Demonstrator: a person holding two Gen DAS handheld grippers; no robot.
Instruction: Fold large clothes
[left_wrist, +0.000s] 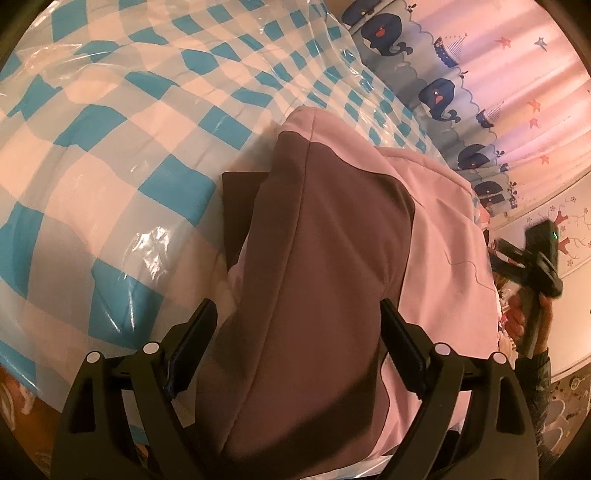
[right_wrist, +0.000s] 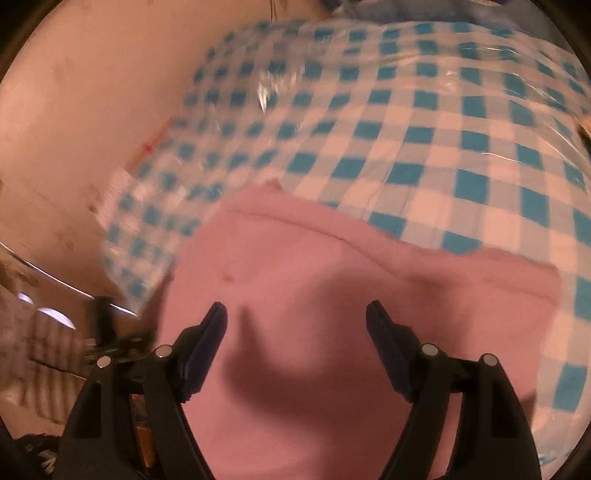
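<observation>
Two hand-held grippers, both over one pink garment.

Left gripper (left_wrist: 297, 314): jaws spread wide, one finger (left_wrist: 201, 325) on each side of a raised fold of the pink garment (left_wrist: 436, 229). The shaded ridge of cloth runs up between the jaws and away from the camera. Whether the pads press on the cloth cannot be told; the fold fills most of the gap, yet the fingers stand at its flanks without visibly pinching it.

Right gripper (right_wrist: 295, 321): jaws wide apart and released, nothing between them. Its fingers (right_wrist: 216, 325) hang above a flat stretch of the pink garment (right_wrist: 332, 266), and their shadow falls on the cloth just below the tips. This view is blurred toward its left side. In the left wrist view the same gripper (left_wrist: 532, 254) shows at the right edge, dark-bodied, with a person's hand (left_wrist: 517, 317) on its grip.

Pink garment: lies on the bed, partly folded, with a seam line crossing its upper part in the right wrist view. Its far edge rests on the checked cover.

Bed cover (left_wrist: 110, 147): blue-and-white check, under a clear plastic sheet that shows glare and wrinkles. It bears the garment.

Curtain (left_wrist: 461, 74): beyond the bed in the left wrist view, printed with dark blue whales, sailing boats and starfish.

Wall (right_wrist: 92, 92): plain and pale, beside the bed in the right wrist view.

Containers: none to be made out in either view.
</observation>
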